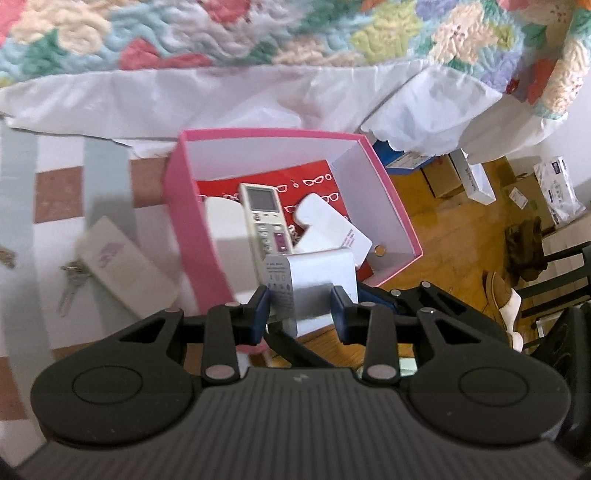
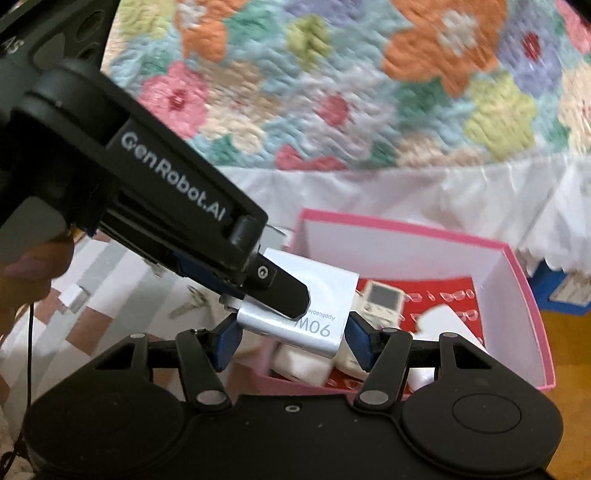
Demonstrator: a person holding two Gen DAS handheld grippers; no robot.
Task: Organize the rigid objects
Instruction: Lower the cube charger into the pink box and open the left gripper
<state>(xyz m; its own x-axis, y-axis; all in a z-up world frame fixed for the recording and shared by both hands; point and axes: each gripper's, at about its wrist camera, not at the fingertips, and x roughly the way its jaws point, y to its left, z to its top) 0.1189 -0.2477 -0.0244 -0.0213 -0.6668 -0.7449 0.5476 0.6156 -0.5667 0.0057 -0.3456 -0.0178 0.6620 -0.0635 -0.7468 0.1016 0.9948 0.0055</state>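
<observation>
My left gripper (image 1: 300, 308) is shut on a silver 90W charger block (image 1: 317, 282) and holds it over the near rim of the pink box (image 1: 192, 229). The right wrist view shows the same charger (image 2: 314, 317) clamped by the left gripper's black finger (image 2: 284, 290). My right gripper (image 2: 291, 341) is open, its blue pads either side of the charger and apart from it. The box (image 2: 532, 302) holds a remote control (image 1: 264, 218), white adapters (image 1: 325, 221) and a red glasses-print item (image 1: 310, 177).
A white card case (image 1: 122, 266) and keys (image 1: 70, 284) lie on the checked cloth left of the box. A floral quilt (image 1: 258, 33) with a white sheet lies behind. Cardboard boxes (image 1: 517, 184) and a chair stand on the wooden floor at right.
</observation>
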